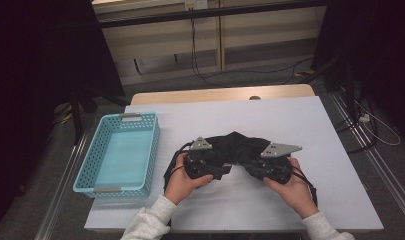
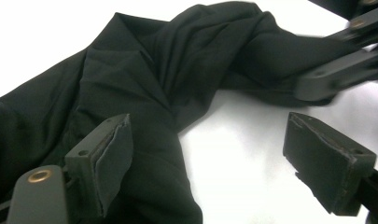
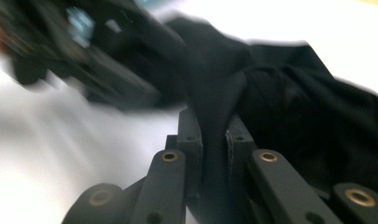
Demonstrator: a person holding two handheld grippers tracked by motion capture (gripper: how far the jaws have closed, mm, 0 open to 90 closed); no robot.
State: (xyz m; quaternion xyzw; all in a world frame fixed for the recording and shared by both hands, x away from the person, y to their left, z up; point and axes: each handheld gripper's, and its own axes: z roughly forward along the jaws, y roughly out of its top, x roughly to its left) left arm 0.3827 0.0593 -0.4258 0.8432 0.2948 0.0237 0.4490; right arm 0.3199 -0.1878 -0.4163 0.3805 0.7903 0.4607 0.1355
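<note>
A crumpled black cloth [image 1: 235, 144] lies on the white table top [image 1: 290, 115], between the person's two hands. My left gripper [image 1: 221, 168] is at the cloth's left part. Its jaws stand wide open [image 2: 214, 144]: the left pad [image 2: 114, 156] rests against the cloth [image 2: 177, 60] and the right pad [image 2: 317, 149] is over bare table. My right gripper [image 1: 251, 167] is shut on a bunched fold of the cloth [image 3: 289, 107], which is pinched between its pads [image 3: 213, 126]. The left gripper view also shows the right gripper [image 2: 336, 70] at the cloth's far end.
An empty light-blue mesh basket [image 1: 152, 150] stands at the table's left side, close to the left hand. White table surface stretches to the right and behind the cloth. Cables lie on the floor beyond the table.
</note>
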